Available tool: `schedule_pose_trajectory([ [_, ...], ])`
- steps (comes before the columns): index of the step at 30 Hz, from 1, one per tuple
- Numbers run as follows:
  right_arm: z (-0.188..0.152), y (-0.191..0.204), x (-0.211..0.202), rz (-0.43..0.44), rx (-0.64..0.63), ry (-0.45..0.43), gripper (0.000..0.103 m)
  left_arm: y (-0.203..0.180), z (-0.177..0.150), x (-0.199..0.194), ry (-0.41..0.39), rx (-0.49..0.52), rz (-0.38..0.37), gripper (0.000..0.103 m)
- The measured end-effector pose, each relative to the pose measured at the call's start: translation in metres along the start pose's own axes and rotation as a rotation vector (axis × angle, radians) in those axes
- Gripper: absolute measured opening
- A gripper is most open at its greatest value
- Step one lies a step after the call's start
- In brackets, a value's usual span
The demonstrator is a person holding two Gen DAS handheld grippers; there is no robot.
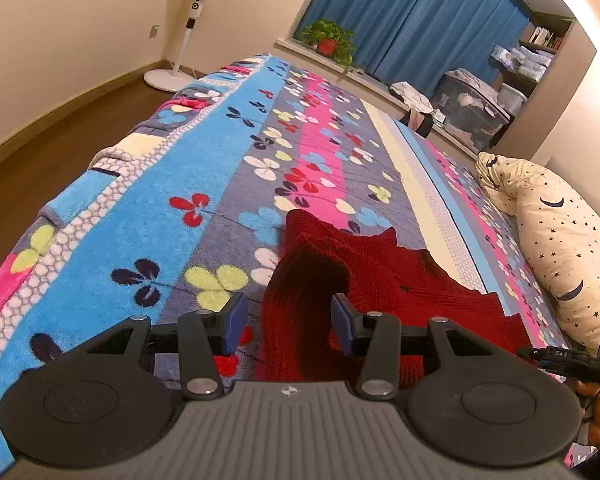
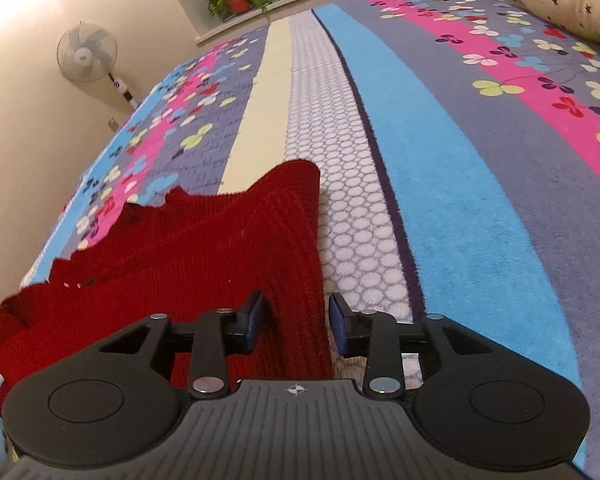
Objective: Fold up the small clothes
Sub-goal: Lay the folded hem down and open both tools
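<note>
This is a bedroom in a home. A wide bed [image 1: 228, 152] fills most of both views, covered by a fleecy blanket [image 2: 440, 168] striped in blue, grey, pink and cream with clover flowers. In the left wrist view, a cream pillow [image 1: 564, 236] printed with stars and moons lies at 3 o'clock. A white standing fan [image 1: 196, 12] stands on the wooden floor [image 1: 60, 136] against the plain wall at 11 o'clock. Blue curtains [image 1: 412, 12] hang at 1 o'clock over a window ledge bearing a potted plant [image 1: 330, 40]. Shelves [image 1: 536, 52] with books and storage boxes [image 1: 472, 108] sit at 2 o'clock.
</note>
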State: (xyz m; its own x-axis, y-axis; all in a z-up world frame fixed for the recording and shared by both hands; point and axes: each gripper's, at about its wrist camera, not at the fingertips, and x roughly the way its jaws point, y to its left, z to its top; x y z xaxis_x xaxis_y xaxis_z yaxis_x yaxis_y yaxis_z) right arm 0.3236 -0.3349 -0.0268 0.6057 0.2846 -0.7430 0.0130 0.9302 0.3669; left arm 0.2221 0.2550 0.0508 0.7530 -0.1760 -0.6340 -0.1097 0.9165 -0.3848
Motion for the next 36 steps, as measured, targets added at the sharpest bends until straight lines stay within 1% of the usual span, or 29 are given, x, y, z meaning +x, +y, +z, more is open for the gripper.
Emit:
schedule_pose_trajectory([
  [6,-0.001,0.007,0.003,-0.007,-0.053,0.001,0.038,-0.001,0.0,0.0,0.002,0.0,0.003,0.05],
  [7,-0.001,0.009,0.003,-0.004,-0.065,0.001,0.036,-0.001,0.001,0.0,0.002,0.0,0.003,0.05],
  [8,-0.001,0.011,0.003,-0.002,-0.076,-0.001,0.027,-0.001,0.001,0.0,0.003,0.0,0.004,0.05],
  [9,-0.002,0.012,0.002,-0.002,-0.091,-0.009,0.013,-0.001,0.001,0.0,0.002,0.0,0.002,0.05],
  [12,-0.002,0.017,-0.002,-0.001,-0.128,-0.041,0.011,-0.003,0.001,0.002,0.007,0.005,0.003,0.05],
  [13,-0.001,0.017,-0.005,0.0,-0.125,-0.056,0.011,-0.004,0.0,0.003,0.01,0.009,0.004,0.05],
  [15,0.003,0.01,-0.009,0.008,-0.079,-0.089,0.01,-0.006,-0.001,0.005,0.017,0.021,0.007,0.05],
  [17,0.006,0.002,-0.01,0.007,-0.026,-0.098,0.01,-0.008,-0.001,0.007,0.021,0.032,0.009,0.05],
  [19,0.006,-0.002,-0.003,0.002,0.01,-0.062,0.01,-0.008,-0.002,0.009,0.023,0.033,0.011,0.05],
  [21,0.005,-0.004,0.005,-0.012,0.018,-0.02,0.011,-0.008,-0.002,0.01,0.027,0.025,0.011,0.05],
  [23,0.004,-0.003,0.008,-0.017,0.016,-0.01,0.011,-0.007,-0.002,0.013,0.03,0.026,0.013,0.05],
  [25,0.004,-0.002,0.008,-0.019,0.016,-0.008,0.015,-0.005,-0.001,0.016,0.036,0.029,0.014,0.05],
  [26,0.004,-0.002,0.009,-0.023,0.017,-0.008,0.02,-0.004,-0.001,0.018,0.041,0.031,0.018,0.05],
  [27,0.005,-0.002,0.009,-0.028,0.018,-0.01,0.022,-0.004,-0.001,0.02,0.045,0.033,0.022,0.05],
  [30,0.005,0.0,0.007,-0.031,0.011,-0.016,0.023,-0.003,-0.001,0.027,0.057,0.045,0.03,0.05],
  [34,0.006,0.005,0.004,-0.036,-0.021,-0.029,0.029,-0.004,0.0,0.041,0.084,0.09,0.048,0.05],
  [36,0.007,0.006,0.003,-0.037,-0.032,-0.032,0.033,-0.004,0.0,0.05,0.108,0.128,0.07,0.05],
])
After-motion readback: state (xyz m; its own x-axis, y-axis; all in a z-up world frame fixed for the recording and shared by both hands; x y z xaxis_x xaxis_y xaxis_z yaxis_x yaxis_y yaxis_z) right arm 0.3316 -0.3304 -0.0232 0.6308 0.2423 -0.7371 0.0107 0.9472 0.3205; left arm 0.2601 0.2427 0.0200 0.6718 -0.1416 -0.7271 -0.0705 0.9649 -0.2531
